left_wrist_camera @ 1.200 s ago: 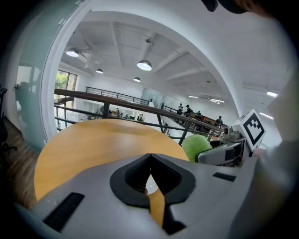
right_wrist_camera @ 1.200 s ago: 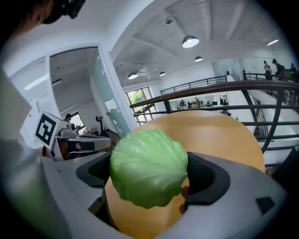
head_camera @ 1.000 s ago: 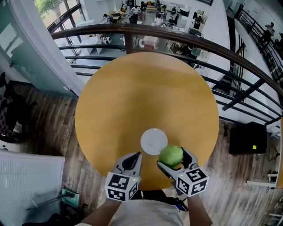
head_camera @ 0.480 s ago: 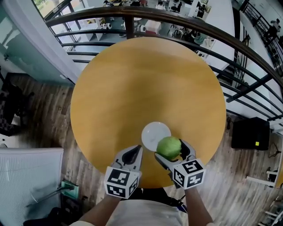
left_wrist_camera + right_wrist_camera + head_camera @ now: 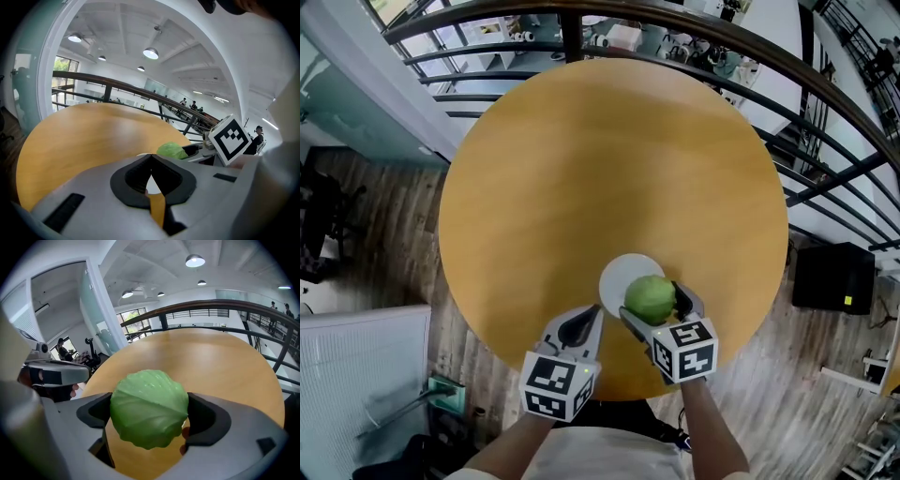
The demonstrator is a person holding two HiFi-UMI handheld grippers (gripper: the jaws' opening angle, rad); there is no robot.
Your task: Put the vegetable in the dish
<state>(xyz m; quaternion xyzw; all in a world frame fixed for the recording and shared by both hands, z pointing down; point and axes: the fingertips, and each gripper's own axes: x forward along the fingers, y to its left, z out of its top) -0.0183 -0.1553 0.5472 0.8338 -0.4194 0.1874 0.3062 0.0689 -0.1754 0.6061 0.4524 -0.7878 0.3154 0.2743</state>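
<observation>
The right gripper (image 5: 654, 306) is pinching the cabbage (image 5: 649, 296) between its two dark padded jaws, one pad pressing on each flank of the head. The cabbage is showing as a pale green, nearly ball-shaped head, so no long axis is standing out; in the right gripper view its waxy, faintly veined leaves are wrapping tightly, with one leaf fold (image 5: 154, 397) running across the face from the left side down toward the right. Which end carries the stem, I cannot tell. From the head view the cabbage is sitting over the near right part of the dish (image 5: 619, 270), a small, round, smooth white plate; whether it is touching the plate I cannot tell.

The dish is lying near the person's edge of the table (image 5: 609, 169), a large round top with a matt, honey-coloured wood finish. The left gripper (image 5: 592, 330) is hovering just beside the dish on its left, its jaws pressed together with nothing between them, the grey plastic body ending in a black-and-white marker cube (image 5: 555, 389). A dark metal railing (image 5: 825, 89) is curving behind the table, above grey plank flooring (image 5: 412, 244)
</observation>
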